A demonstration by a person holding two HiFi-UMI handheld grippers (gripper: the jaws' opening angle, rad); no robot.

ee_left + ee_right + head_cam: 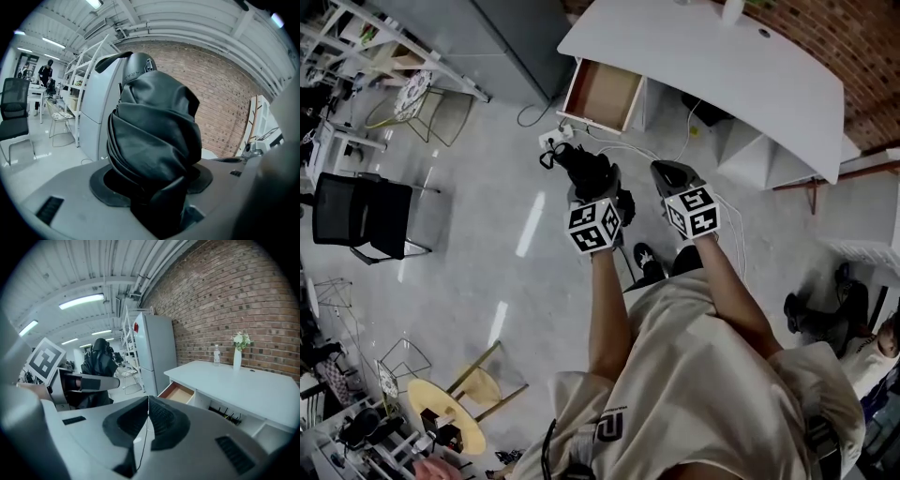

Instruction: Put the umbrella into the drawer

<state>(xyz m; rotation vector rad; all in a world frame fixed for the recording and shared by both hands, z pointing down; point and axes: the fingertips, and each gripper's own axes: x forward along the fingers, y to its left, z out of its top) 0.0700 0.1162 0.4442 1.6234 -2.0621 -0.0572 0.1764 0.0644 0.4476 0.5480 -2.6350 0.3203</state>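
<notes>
1. The left gripper has its jaws clamped on the folded black umbrella; hold it firmly
2. The right gripper has its jaws together, with nothing between
3. The open drawer under the counter is ahead of both jaws; bring the umbrella lengthwise over it before releasing

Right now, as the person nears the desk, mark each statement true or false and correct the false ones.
1. The left gripper is closed on the black umbrella. True.
2. The right gripper grips the umbrella too. False: its jaws are together with nothing between them.
3. The drawer is shut. False: it stands pulled open.
4. A vase of flowers stands on the white desk. True.
</notes>
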